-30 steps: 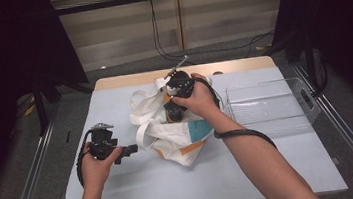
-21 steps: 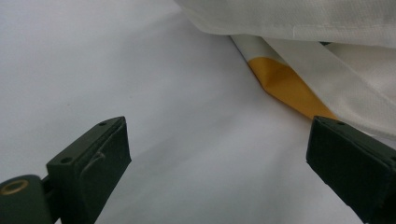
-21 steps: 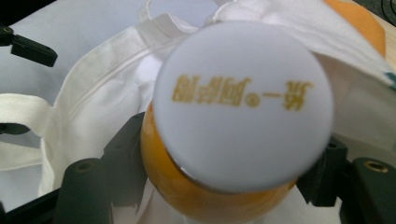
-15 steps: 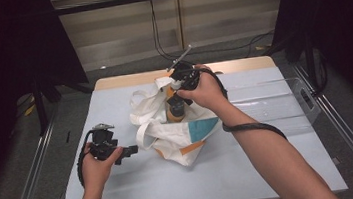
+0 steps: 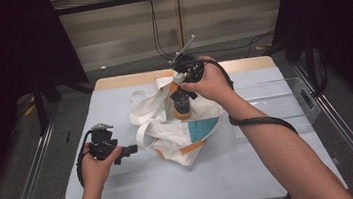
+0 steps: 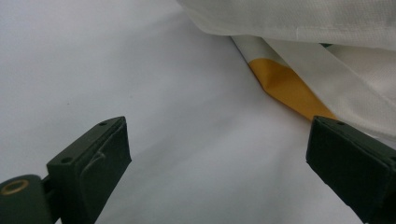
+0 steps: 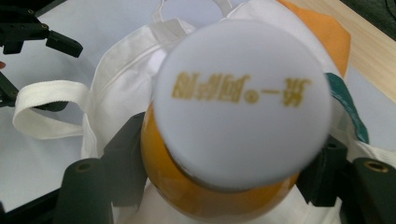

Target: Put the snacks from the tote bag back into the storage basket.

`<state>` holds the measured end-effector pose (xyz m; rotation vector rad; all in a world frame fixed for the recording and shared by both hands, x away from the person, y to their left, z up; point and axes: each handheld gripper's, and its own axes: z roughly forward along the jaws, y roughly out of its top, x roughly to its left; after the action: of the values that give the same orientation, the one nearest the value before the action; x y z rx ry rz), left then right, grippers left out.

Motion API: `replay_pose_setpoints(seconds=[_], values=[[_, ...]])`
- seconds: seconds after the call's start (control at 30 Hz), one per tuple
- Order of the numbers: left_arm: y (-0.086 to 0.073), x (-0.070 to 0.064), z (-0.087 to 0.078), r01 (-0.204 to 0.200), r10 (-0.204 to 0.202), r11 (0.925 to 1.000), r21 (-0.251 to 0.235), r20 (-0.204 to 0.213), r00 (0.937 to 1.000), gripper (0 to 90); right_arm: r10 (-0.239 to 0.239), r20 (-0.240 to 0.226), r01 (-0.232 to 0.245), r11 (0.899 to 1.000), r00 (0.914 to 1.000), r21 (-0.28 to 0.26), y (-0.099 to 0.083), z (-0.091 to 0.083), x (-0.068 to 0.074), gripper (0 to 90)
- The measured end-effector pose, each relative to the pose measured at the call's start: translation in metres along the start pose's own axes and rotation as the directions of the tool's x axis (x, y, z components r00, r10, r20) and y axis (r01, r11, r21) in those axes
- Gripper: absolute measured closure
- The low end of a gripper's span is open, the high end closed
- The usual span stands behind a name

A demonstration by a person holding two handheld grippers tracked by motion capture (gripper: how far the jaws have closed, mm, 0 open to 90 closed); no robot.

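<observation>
The right gripper [image 5: 182, 96], arm stretched forward, pinches an orange bottle with a white cap [image 7: 243, 100] above the white cloth tote bag [image 5: 180, 129], higher than a second ago; the left gripper [image 5: 129, 149] rests jaws spread on the pale table [image 5: 124, 186].

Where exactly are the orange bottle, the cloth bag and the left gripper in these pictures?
Bottle [image 7: 243, 93]: right gripper view, on its white cap.
Bag [image 5: 179, 137]: high view, on its white front panel.
Left gripper [image 5: 131, 149]: high view, midway between its open jaw tips, beside the bag.
</observation>
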<state>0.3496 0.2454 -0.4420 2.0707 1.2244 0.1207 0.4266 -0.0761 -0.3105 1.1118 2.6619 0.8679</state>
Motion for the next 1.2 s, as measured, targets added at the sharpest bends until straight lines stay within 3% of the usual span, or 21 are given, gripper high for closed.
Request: replay_pose_setpoints(seconds=[1.2], values=[[0.0, -0.001, 0.0, -0.014, 0.014, 0.9999, 0.008, -0.007, 0.9999, 6.1, 0.009, 0.012, -0.01, 0.997, 0.9999, 0.071, 0.008, -0.052, -0.01, 30.5]])
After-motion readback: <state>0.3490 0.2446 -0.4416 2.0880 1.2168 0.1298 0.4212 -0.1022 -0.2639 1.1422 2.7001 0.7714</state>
